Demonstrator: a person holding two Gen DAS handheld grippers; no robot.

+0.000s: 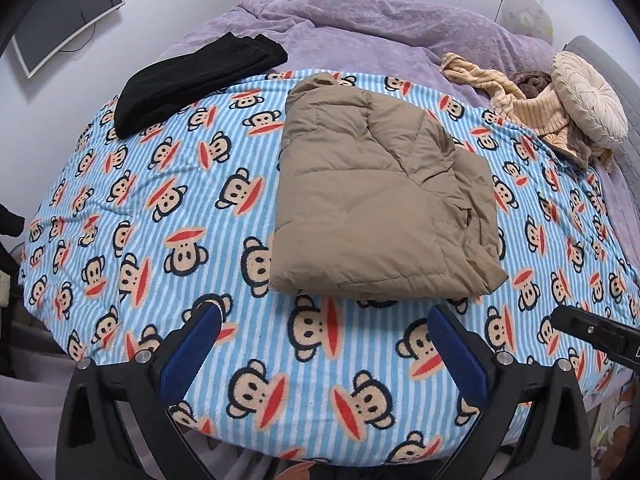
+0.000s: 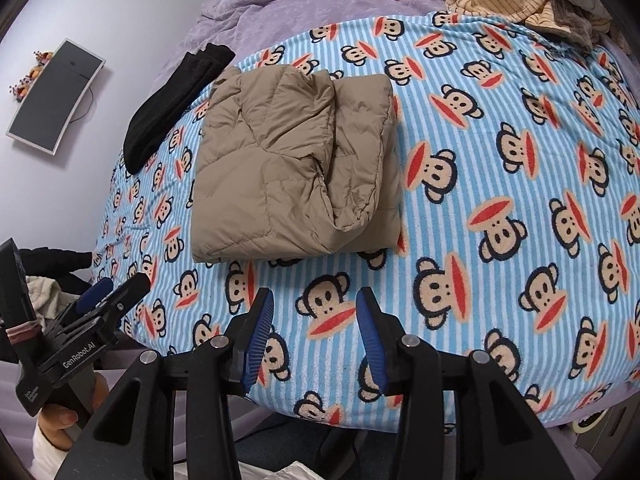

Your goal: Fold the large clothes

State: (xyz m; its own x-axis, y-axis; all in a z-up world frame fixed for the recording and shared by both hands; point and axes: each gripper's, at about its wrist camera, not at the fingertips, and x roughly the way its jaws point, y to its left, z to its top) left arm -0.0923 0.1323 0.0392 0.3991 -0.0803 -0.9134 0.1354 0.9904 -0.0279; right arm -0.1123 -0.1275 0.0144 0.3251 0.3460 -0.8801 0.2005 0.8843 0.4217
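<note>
Nearest the left wrist camera, the left gripper point(image 1: 324, 316) hangs just above the blanket point(image 1: 160, 184), its two blue-padded fingers point(image 1: 192, 348) spread wide with nothing between them. They touch neither the cloth below nor the garment ahead. From the right wrist camera the right gripper point(image 2: 315, 304) is likewise released and empty, though its blue pads point(image 2: 258, 340) stand closer together than the left's, over a monkey face printed on the blanket point(image 2: 500, 160). The left gripper point(image 2: 108, 286) also shows at the left edge of that view, held by a hand point(image 2: 60, 416) low in the corner.

The jacket point(image 1: 376, 200) is a tan, quilted, puffy one, folded into a rough rectangle and lying flat near the middle of the blue-and-white striped monkey blanket, just beyond both grippers. Its near hem is fairly straight. On top, a folded-over panel runs diagonally, leaving a raised crease, and on the right side a second layer sticks out a little past the upper one. In the right wrist view the jacket point(image 2: 288, 168) shows a sleeve or side flap tucked inward with a rumpled, open fold along its right part.

A folded black garment point(image 1: 192, 88) lies apart from the jacket, at the far left of the blanket. Behind is a purple quilt point(image 1: 360, 28). At the far right sit a heap of cream striped clothes point(image 1: 516, 100) and a round pleated cushion point(image 1: 588, 100). A dark screen point(image 1: 68, 12) hangs on the wall at left.
</note>
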